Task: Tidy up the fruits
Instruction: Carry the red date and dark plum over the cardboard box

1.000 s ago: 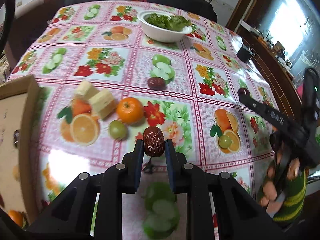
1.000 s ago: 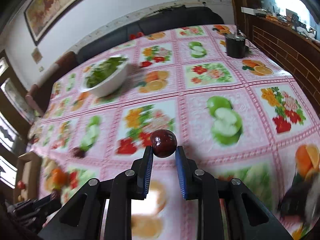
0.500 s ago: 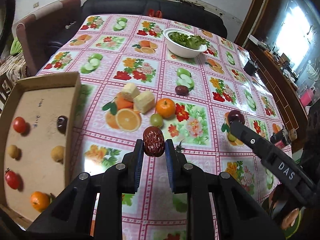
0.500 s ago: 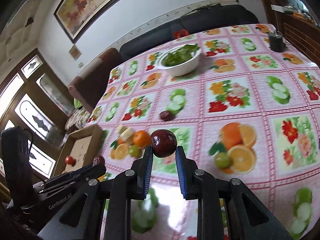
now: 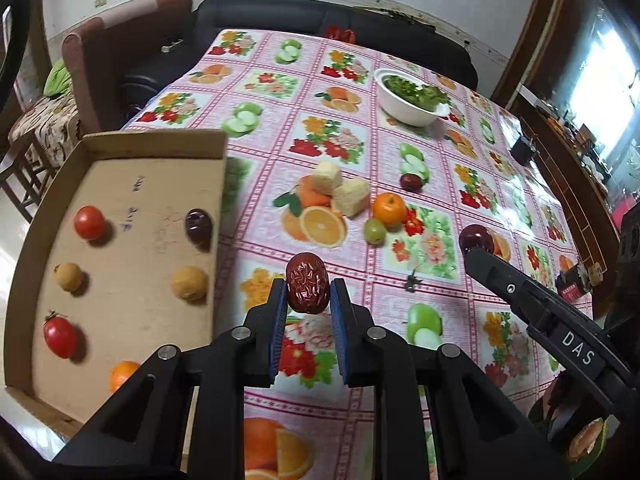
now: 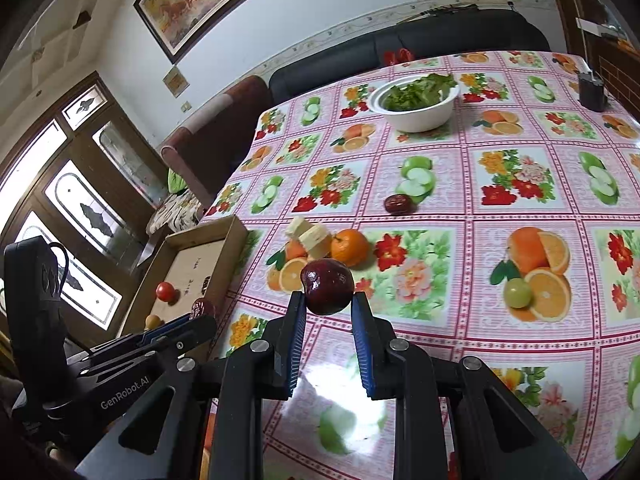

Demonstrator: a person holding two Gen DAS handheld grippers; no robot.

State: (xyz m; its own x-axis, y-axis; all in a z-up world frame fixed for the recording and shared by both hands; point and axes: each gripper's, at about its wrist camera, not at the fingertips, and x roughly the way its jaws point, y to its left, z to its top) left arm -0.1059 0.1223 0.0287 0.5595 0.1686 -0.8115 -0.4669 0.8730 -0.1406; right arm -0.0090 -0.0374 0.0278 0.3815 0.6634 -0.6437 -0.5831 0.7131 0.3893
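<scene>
Left wrist: left gripper (image 5: 309,294) clamped on wrinkled red date (image 5: 307,288), held off the cloth (image 5: 280,148), just right of tray (image 5: 168,142) edge. Tray = cardboard, at table's left edge. Contents, two columns: tomato (image 5: 89,222) top left, dark plum (image 5: 197,225) top right, longan (image 5: 69,277) mid left, 2nd longan (image 5: 188,282) mid right, 2nd tomato (image 5: 60,337) lower left, small orange (image 5: 122,375) lower right, partly hidden behind gripper body.

On cloth, mid table: two pale cake-like blocks (image 5: 340,186) side by side, tangerine (image 5: 389,210) to their right, green grape (image 5: 374,231) just below tangerine, loose date (image 5: 412,181) further back on printed apple. White bowl (image 5: 408,110) w/ greens near far end. Small dark cup (image 5: 523,149) near right edge.

Right gripper (image 5: 472,246) enters from right side, clamped on dark red plum-like fruit (image 5: 476,239), off the cloth.

Right wrist: right gripper (image 6: 327,300) clenched on same dark red fruit (image 6: 327,286), raised over cloth, blocks (image 6: 308,234) and tangerine (image 6: 349,247) just behind it in frame. Left gripper (image 6: 202,312) visible lower left w/ date (image 6: 201,307) at tip, tray (image 6: 236,226) beyond it. Bowl (image 6: 416,108) far centre, cup (image 6: 592,89) far right. Green grape hidden behind fruit in this view; green ball at right edge prob. printed, can't tell.
</scene>
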